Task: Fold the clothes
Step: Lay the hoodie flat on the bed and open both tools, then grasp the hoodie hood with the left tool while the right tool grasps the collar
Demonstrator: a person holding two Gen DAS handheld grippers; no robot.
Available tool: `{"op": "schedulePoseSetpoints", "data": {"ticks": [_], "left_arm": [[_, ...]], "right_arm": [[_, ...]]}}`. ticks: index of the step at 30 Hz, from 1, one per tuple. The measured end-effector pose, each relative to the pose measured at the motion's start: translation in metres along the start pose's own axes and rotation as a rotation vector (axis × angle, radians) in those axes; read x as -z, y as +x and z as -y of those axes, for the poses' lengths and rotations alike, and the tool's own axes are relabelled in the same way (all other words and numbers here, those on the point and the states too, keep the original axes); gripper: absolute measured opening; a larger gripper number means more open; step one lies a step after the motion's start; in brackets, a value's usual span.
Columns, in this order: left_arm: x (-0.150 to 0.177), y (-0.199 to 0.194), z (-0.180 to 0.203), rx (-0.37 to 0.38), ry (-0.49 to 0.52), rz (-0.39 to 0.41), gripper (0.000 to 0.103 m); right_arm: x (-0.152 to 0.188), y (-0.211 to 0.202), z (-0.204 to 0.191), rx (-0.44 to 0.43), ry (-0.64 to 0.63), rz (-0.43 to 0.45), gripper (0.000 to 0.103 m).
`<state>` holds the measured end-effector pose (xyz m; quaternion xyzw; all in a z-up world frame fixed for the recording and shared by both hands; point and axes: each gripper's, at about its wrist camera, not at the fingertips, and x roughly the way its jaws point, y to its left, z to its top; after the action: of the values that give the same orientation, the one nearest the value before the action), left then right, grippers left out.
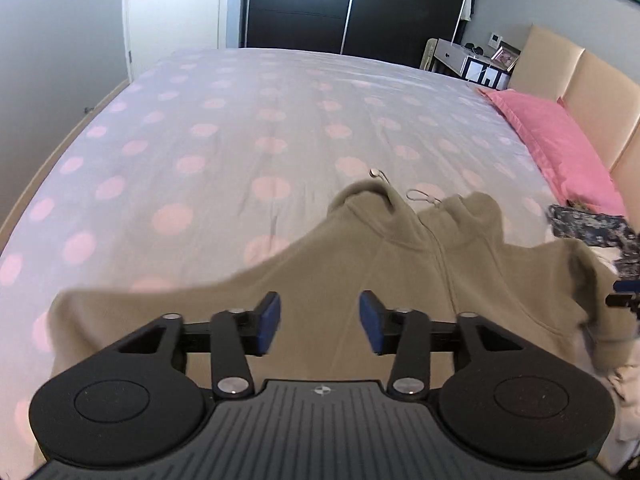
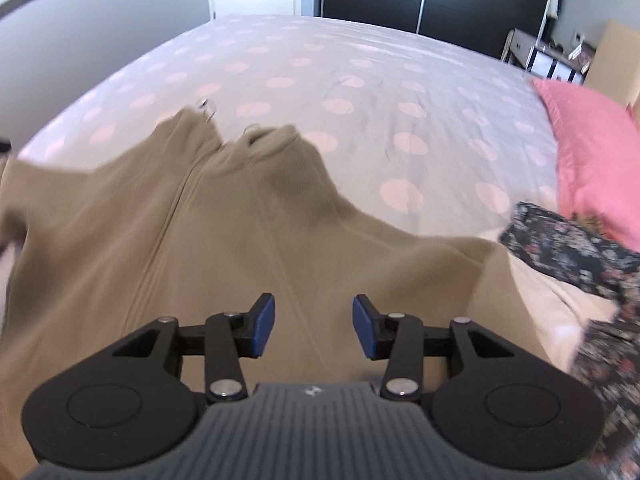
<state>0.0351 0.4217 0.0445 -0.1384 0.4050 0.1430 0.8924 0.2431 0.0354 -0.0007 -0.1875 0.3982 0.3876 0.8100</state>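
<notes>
Olive-tan fleece zip jacket spread on polka-dot grey bedsheet. Left gripper and right gripper above it, jaws parted, nothing between pads.

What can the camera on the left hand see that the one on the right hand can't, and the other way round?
Only the left view shows the beige padded headboard and the tip of the right tongs at its edge. Only the right view shows the flowered garment spread wide over pale cloth. Both show the khaki zip-up top on the dotted bedspread, the pink pillow, the dark wardrobe, and each view's own tongs open, gripping nothing.
</notes>
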Motion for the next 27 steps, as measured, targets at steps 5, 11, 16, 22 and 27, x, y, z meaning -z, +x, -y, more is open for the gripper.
{"op": "schedulePoseSetpoints", "data": {"ticks": [5,11,16,22,27], "left_arm": [[-0.028,0.067,0.017,0.083,0.014,-0.017,0.049],[-0.059,0.143,0.034,0.149,-0.073,0.005,0.057],[-0.075,0.198,0.036,0.179,-0.216,-0.005,0.056],[-0.077,0.235,0.041,0.148,-0.270,-0.040,0.018],[-0.070,0.211,0.046,0.156,-0.202,-0.006,0.004]], "right_arm": [[-0.053,0.057,0.004,-0.073,0.052,0.040,0.056],[-0.116,0.117,0.001,-0.162,0.162,0.089,0.067],[-0.143,0.170,-0.003,-0.151,0.223,0.073,0.067],[-0.139,0.209,-0.006,-0.147,0.234,-0.005,0.026],[-0.123,0.177,-0.014,-0.165,0.157,0.063,0.018]]}}
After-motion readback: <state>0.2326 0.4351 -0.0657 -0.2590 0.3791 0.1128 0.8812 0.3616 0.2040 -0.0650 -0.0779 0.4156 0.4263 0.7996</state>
